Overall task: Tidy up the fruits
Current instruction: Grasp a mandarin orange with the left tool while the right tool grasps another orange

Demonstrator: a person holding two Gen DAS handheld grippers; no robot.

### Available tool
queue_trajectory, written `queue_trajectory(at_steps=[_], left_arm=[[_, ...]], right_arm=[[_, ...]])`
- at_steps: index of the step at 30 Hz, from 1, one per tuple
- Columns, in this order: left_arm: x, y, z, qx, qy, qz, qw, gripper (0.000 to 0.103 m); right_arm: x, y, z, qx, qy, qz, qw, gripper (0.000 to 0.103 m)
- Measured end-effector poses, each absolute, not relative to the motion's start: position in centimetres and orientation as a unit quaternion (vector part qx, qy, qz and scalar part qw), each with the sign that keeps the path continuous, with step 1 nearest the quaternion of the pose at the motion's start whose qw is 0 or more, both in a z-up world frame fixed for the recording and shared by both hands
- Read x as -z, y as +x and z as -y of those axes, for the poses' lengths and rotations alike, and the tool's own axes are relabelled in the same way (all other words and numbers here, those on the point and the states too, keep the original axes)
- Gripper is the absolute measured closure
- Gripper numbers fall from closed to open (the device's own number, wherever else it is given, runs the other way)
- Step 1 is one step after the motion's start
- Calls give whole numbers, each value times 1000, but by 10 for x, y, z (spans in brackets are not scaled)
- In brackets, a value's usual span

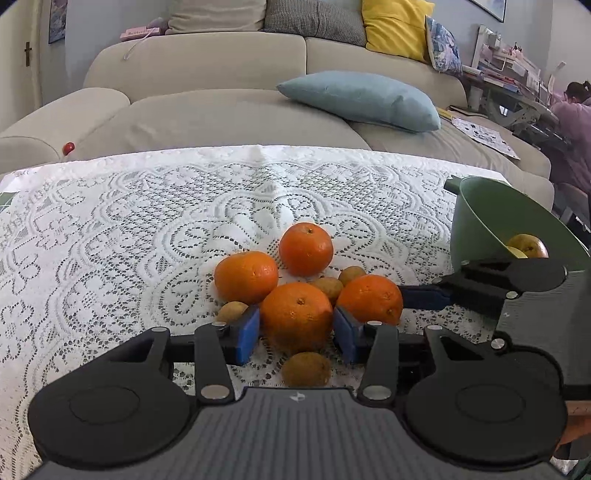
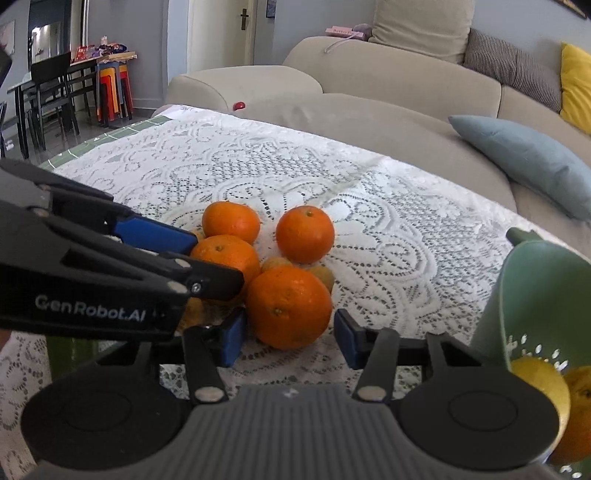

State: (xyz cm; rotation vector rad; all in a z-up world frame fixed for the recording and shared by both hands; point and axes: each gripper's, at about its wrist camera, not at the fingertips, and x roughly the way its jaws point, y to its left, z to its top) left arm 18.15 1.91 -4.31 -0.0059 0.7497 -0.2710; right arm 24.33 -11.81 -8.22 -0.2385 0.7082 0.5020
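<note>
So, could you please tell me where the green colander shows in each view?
Left wrist: colander at the right edge, beyond the oranges.
Right wrist: colander at the lower right edge, fruit inside.
Shared landmark: the blue cushion on the sofa.

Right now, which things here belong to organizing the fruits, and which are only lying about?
Belong to the job:
oranges
small brown fruits
green colander
left gripper
right gripper

Just lying about:
blue pillow
yellow cushion
sofa
</note>
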Motion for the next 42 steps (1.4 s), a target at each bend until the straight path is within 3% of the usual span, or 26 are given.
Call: queue_trajectory(at_steps=[21,42], left_arm=[[52,182,0,129,59,-342,929,48],[27,164,-26,124,-41,-305,943,51]], right_arm=[[81,231,121,-231,-147,-337,901,59],[67,220,124,-228,-137,-292,919,61]])
